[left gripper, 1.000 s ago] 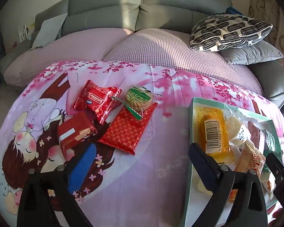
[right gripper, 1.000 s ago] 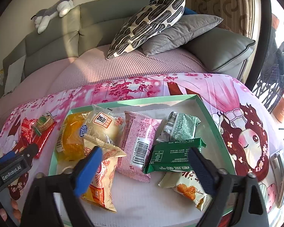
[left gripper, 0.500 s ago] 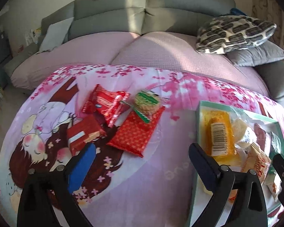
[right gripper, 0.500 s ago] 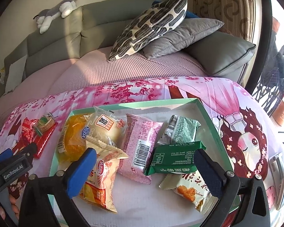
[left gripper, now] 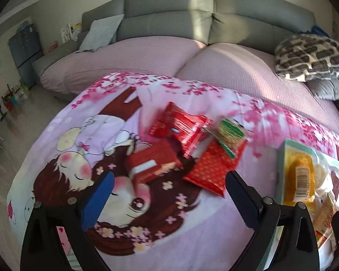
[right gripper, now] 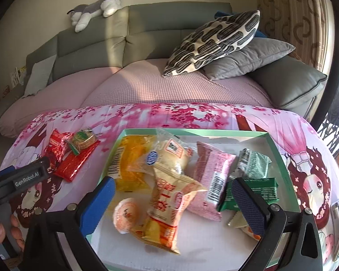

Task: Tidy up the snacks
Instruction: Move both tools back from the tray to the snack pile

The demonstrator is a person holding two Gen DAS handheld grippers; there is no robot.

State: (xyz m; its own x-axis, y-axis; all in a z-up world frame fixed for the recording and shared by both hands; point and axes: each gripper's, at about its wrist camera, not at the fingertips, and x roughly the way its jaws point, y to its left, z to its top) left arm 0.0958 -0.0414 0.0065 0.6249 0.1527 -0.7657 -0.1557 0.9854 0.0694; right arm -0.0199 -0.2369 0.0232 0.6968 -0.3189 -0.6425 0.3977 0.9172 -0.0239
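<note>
1. Four loose snacks lay clustered on the pink cartoon cloth (left gripper: 192,237): a red dotted packet (left gripper: 214,169), a red box (left gripper: 153,164), a red wrapper (left gripper: 180,128) and a green-labelled biscuit (left gripper: 231,133).
2. The green tray (right gripper: 280,155) held the other packets.
3. The left gripper (left gripper: 169,196) was spread wide, empty, above the cloth.
4. The right gripper (right gripper: 174,201) was wide open over the tray, holding nothing.

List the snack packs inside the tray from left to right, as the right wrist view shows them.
In the green tray: yellow pack → clear bun pack → pink pack → green packs. The orange round snack and beige bag overlap lower down, so they are left out.
</note>
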